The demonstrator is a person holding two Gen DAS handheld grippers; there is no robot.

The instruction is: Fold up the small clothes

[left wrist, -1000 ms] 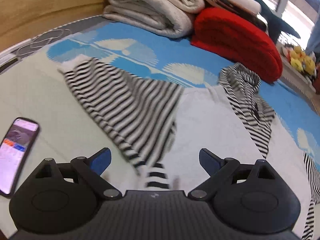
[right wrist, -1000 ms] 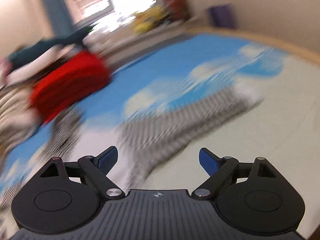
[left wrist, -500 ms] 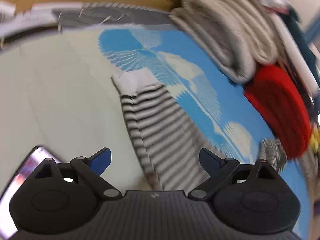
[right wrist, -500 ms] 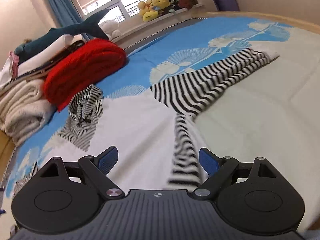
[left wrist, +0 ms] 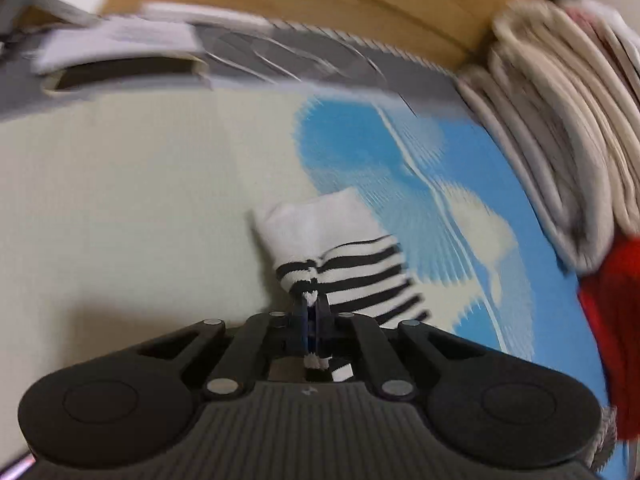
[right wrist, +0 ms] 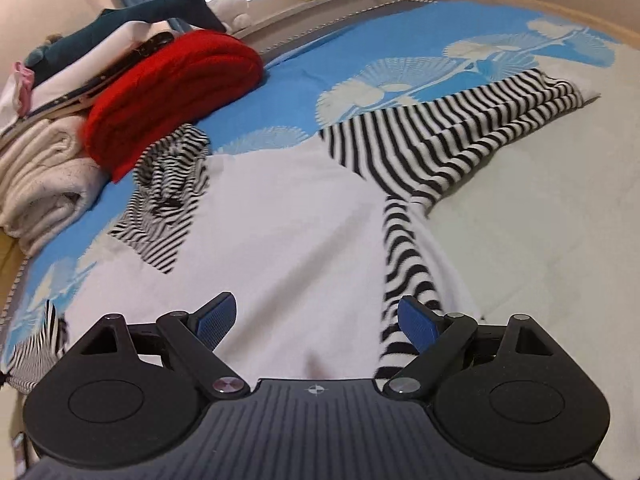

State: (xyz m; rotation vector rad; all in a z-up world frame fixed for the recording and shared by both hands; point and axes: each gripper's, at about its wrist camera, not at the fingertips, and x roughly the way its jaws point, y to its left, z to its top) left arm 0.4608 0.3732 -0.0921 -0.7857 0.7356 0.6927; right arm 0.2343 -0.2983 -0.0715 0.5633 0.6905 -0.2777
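A small white top with black-and-white striped sleeves and hood lies spread on the bed. In the left wrist view my left gripper (left wrist: 311,312) is shut on the striped sleeve (left wrist: 360,276) near its white cuff (left wrist: 316,220), bunching the cloth between the jaws. In the right wrist view the white body (right wrist: 276,232) fills the middle, the striped sleeve (right wrist: 452,136) stretches to the far right, and the striped hood (right wrist: 168,184) lies at the left. My right gripper (right wrist: 316,320) is open, low over the body's near edge, its right finger next to a striped side band (right wrist: 404,256).
A red folded blanket (right wrist: 172,88) and cream folded towels (right wrist: 40,176) are stacked at the bed's far left; they also show at the right in the left wrist view (left wrist: 560,128). A shark plush (right wrist: 152,12) lies on top. A wooden headboard (left wrist: 320,4) stands behind the bed.
My left gripper moved to the sleeve's cuff end and closed on the striped sleeve. My right gripper stayed open and shifted slightly closer over the white body.
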